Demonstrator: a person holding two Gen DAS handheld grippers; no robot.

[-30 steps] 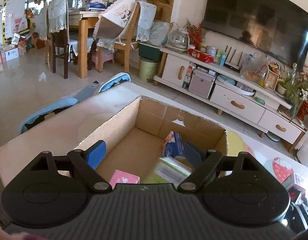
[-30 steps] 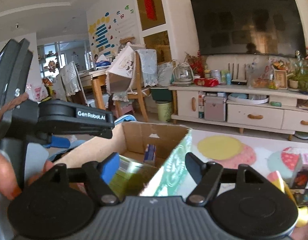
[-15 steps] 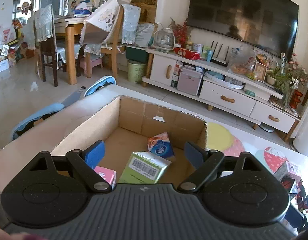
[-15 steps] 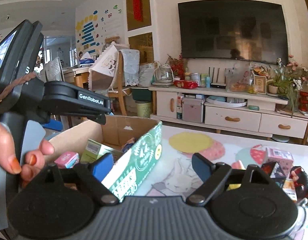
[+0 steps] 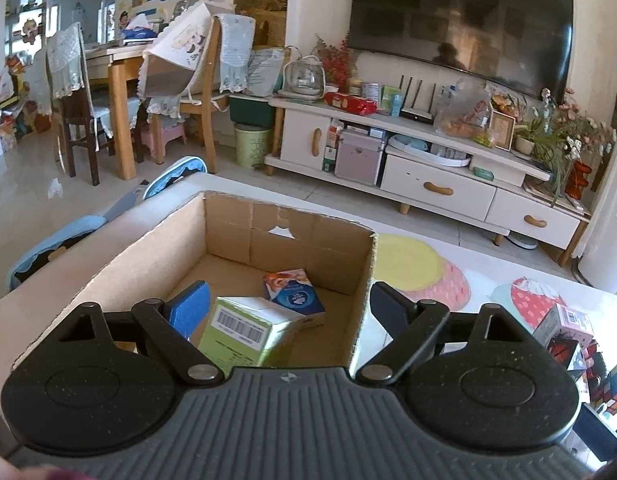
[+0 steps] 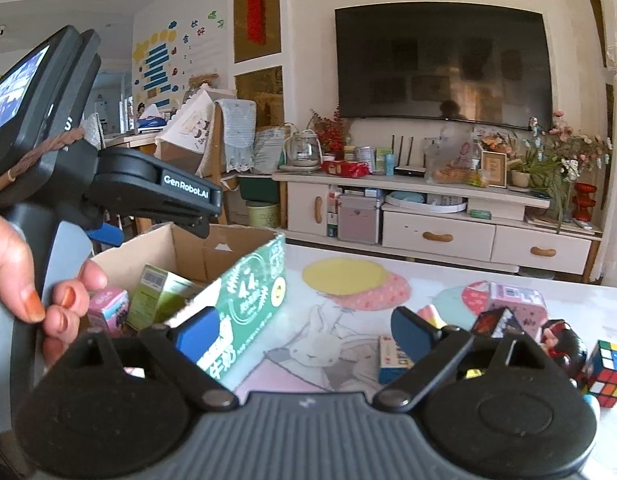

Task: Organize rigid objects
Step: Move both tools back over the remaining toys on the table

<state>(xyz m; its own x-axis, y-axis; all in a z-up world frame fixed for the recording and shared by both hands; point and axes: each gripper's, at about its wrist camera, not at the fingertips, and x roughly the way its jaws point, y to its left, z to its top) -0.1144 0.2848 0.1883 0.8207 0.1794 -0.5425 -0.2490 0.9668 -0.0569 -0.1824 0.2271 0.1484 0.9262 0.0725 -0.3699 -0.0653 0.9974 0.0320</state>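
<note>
At far left the left gripper [image 5: 286, 308] hangs released over the cardboard box [image 5: 268, 224] holding a green carton [image 5: 244, 332], while the right gripper [image 6: 308, 332], now backed out rightward, gapes over bare mat near what seems a cube [image 6: 606, 372].

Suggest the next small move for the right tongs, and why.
Probably swing the right tongs toward the loose pile and line up on the pink box. They are open and hold nothing, the cardboard box already holds a green carton, and the Rubik's cube and others wait outside.
</note>
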